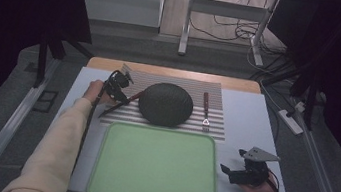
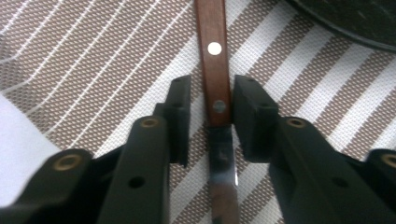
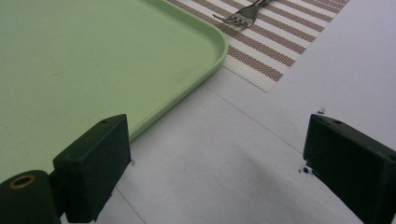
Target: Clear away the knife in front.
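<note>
A knife (image 2: 215, 88) with a brown riveted wooden handle and steel blade is lying flat on the striped placemat (image 2: 93, 51).

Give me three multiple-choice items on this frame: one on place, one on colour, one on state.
1. Where does the fork lie?
A. on the tray
B. on the striped mat, right of the plate
C. in the right gripper

2. What colour is the tray?
A. green
B. red
C. blue

3. How do the left gripper jaws stand?
A. wide over the tray
B. shut on the fork
C. either side of the knife handle

B: it rests on the mat beside the plate.
A: pale green surface.
C: handle between the pads, gap on one side.
</note>
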The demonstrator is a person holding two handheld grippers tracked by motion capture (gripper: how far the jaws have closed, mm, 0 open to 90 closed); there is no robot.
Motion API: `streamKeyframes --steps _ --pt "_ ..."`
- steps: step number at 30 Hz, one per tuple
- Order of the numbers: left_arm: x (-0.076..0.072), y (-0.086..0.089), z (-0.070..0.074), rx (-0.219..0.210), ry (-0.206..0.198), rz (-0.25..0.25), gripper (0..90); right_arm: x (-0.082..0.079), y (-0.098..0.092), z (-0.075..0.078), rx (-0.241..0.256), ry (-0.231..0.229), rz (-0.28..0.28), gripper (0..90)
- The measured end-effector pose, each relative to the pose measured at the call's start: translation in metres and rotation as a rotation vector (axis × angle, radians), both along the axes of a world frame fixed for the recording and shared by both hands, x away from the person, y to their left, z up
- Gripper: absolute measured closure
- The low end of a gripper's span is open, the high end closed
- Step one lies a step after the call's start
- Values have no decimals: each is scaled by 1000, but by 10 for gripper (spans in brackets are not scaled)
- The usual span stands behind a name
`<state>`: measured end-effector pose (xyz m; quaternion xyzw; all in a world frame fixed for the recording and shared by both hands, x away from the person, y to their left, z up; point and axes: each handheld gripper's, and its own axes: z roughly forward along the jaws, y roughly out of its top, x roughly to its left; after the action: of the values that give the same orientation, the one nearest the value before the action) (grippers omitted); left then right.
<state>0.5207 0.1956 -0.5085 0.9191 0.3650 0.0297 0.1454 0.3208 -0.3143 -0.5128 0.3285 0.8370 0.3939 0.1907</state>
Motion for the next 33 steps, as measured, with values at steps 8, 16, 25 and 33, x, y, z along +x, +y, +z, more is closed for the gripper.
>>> streamKeyframes --steps 8,16,25,33 --pt "-1 -6 2 37 5 -22 758 0 0 0 2 3 0 75" --pt "-2 -12 3 74 1 -23 775 0 0 0 0 4 0 75" --pt "-5 -9 5 90 -10 -21 775 0 -1 0 0 2 -2 75" --pt "-11 10 15 61 -30 3 777 0 -1 0 1 2 -1 74"
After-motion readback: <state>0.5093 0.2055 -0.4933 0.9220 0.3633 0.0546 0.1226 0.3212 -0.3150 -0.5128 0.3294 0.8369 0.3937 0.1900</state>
